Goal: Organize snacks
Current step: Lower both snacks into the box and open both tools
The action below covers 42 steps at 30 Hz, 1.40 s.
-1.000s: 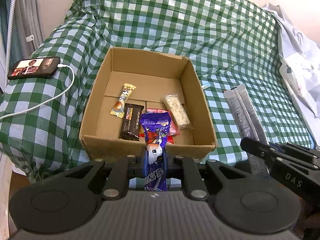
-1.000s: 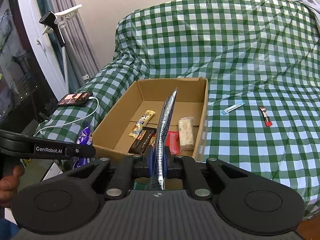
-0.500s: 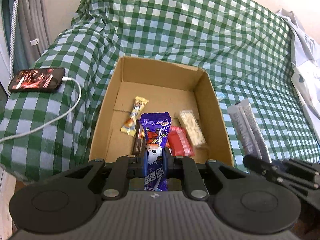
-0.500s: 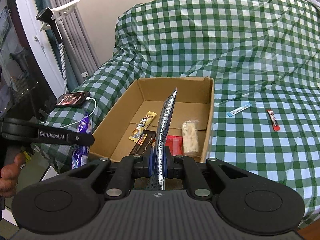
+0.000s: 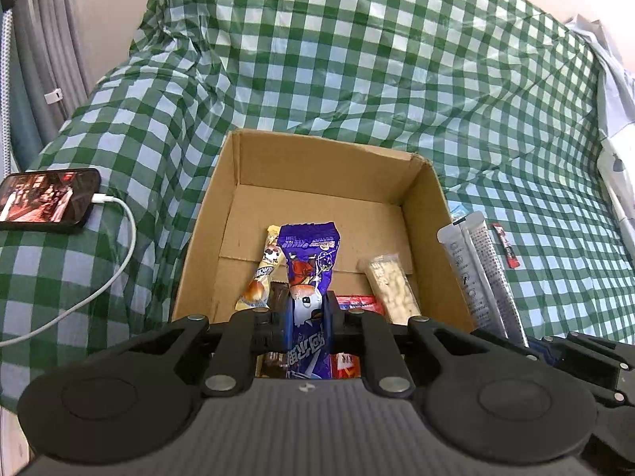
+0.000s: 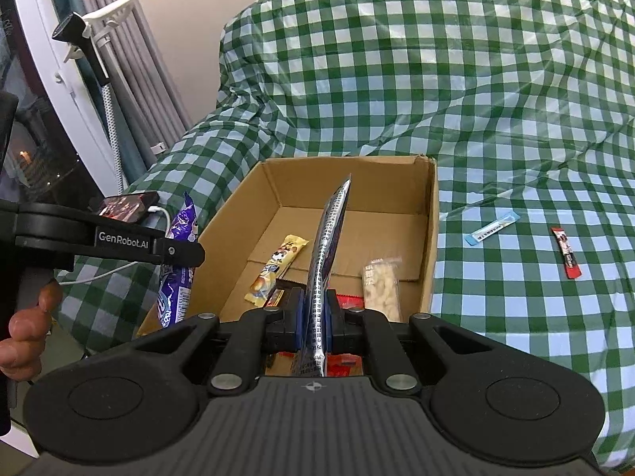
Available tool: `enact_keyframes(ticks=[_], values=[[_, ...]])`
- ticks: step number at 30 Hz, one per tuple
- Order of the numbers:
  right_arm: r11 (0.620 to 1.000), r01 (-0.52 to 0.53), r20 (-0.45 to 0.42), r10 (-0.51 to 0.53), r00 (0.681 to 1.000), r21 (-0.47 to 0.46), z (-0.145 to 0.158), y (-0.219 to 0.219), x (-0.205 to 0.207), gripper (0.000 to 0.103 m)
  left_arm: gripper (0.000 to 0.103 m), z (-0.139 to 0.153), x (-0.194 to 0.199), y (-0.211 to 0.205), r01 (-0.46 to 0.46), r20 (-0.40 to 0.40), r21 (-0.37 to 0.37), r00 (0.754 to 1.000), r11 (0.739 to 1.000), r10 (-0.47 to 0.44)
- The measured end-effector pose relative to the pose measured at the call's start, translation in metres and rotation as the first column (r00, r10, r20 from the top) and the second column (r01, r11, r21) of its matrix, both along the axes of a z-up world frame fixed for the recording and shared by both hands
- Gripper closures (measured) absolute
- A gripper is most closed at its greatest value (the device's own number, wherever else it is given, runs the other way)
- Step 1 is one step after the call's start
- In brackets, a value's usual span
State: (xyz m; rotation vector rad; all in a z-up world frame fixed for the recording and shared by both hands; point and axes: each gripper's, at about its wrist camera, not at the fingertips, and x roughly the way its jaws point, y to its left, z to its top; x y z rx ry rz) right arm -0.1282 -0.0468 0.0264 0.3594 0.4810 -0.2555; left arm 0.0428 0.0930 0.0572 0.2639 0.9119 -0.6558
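Far to the left of the left gripper (image 5: 307, 319), a phone (image 5: 47, 200) on a white cable lies on the checked bedcover (image 5: 357, 59). The left gripper is closed on the lower part of a purple snack packet (image 5: 309, 265), which stands upright over the near end of the cardboard box (image 5: 317, 158). Ahead of it in the box lie a yellow bar (image 5: 264, 269), a red packet (image 5: 359, 303) and a pale nut bar (image 5: 391, 287). Right of the box, the right gripper (image 6: 315, 319) is pinched on a silver sachet (image 6: 327, 246), held edge-on and upright, also above the box's near end. Further right, a blue sachet (image 6: 492, 230) and a red stick (image 6: 567, 258) rest on the bedcover, apart from each other. Both held packets look light, thin and slippery, likely to flop or slide; a hold low on the body, as here, seems sound.
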Motion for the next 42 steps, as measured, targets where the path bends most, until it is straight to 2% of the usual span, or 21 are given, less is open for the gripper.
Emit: enact_keyframes(ticks=[18,27,28,29,30,31,32,33,34,35,39,42], values=[[0.998,0.016,-0.060,-0.013,0.998,0.060,-0.030,-0.043,0.053,0.092,0.087,-0.057,0.043,-0.032,-0.004,-0.076,0.074,0.997,0.997,0.010],[0.996,0.012,-0.085,-0.005,0.996,0.083,-0.043,-0.049,0.066,0.092,0.087,-0.073,0.055,-0.039,-0.008,-0.093,0.107,0.995,0.994,0.018],[0.996,0.014,-0.088,-0.006,0.996,0.084,-0.045,-0.050,0.067,0.092,0.081,-0.074,0.056,-0.039,-0.008,-0.089,0.111,0.996,0.994,0.018],[0.996,0.015,-0.089,-0.007,0.996,0.086,-0.045,-0.050,0.068,0.091,0.059,-0.075,0.056,-0.040,-0.005,-0.079,0.119,0.997,0.993,0.014],[0.996,0.014,-0.087,-0.006,0.996,0.090,-0.046,-0.051,0.070,0.089,0.043,-0.074,0.056,-0.040,-0.013,-0.063,0.127,0.998,0.992,0.021],[0.995,0.018,-0.079,-0.011,0.997,0.096,-0.046,-0.052,0.071,0.089,0.012,-0.072,0.056,-0.039,-0.032,-0.041,0.125,0.998,0.992,0.038],[0.994,0.028,-0.070,-0.021,0.997,0.102,-0.045,-0.054,0.072,0.083,0.001,-0.068,0.056,-0.037,-0.055,-0.014,0.115,0.998,0.992,0.057],[0.993,0.034,-0.066,-0.027,0.997,0.112,-0.045,-0.056,0.073,0.063,0.000,-0.064,0.055,-0.033,-0.070,0.010,0.098,0.998,0.993,0.070],[0.991,0.047,-0.068,-0.039,0.997,0.122,-0.043,-0.058,0.075,0.051,0.000,-0.060,0.053,-0.030,-0.069,0.020,0.091,0.997,0.993,0.068],[0.989,0.064,-0.069,-0.056,0.996,0.130,-0.042,-0.058,0.075,0.034,0.000,-0.058,0.052,-0.028,-0.061,0.022,0.094,0.998,0.994,0.060],[0.987,0.061,-0.062,-0.053,0.997,0.147,-0.038,-0.051,0.064,0.017,0.000,-0.058,0.037,-0.011,-0.061,-0.014,0.131,0.998,0.990,0.063],[0.986,0.056,-0.088,-0.042,0.995,0.159,-0.036,-0.039,0.050,0.013,0.000,-0.057,0.021,0.006,-0.061,-0.061,0.147,0.996,0.987,0.071]])
